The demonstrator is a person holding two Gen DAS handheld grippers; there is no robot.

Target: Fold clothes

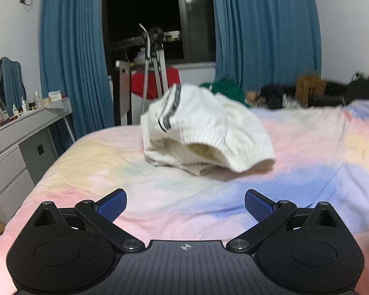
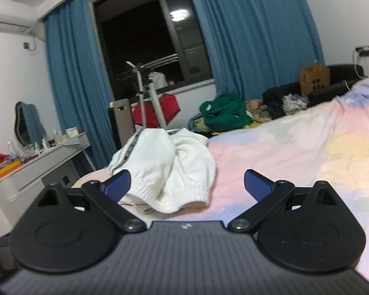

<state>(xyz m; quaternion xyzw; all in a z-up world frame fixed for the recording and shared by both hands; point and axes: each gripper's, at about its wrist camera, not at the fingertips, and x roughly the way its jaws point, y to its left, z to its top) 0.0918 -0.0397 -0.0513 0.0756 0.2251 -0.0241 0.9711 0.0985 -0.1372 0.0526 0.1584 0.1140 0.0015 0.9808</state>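
A crumpled white garment (image 1: 204,132) with a dark striped band and an elastic hem lies in a heap on the pastel bedspread (image 1: 307,147). My left gripper (image 1: 185,205) hovers open over the bed, well short of the heap, nothing between its blue pads (image 1: 113,205). In the right wrist view the same white garment (image 2: 167,169) lies just ahead and left of centre. My right gripper (image 2: 187,184) is open, its left pad (image 2: 119,184) in front of the garment's hem, holding nothing.
A grey dresser (image 1: 17,142) with bottles and a mirror stands left of the bed. Beyond the far edge are a drying rack with a red cloth (image 2: 157,110), a green clothes pile (image 2: 223,113), dark items and a cardboard box (image 2: 315,76). Blue curtains (image 1: 265,29) frame a dark window.
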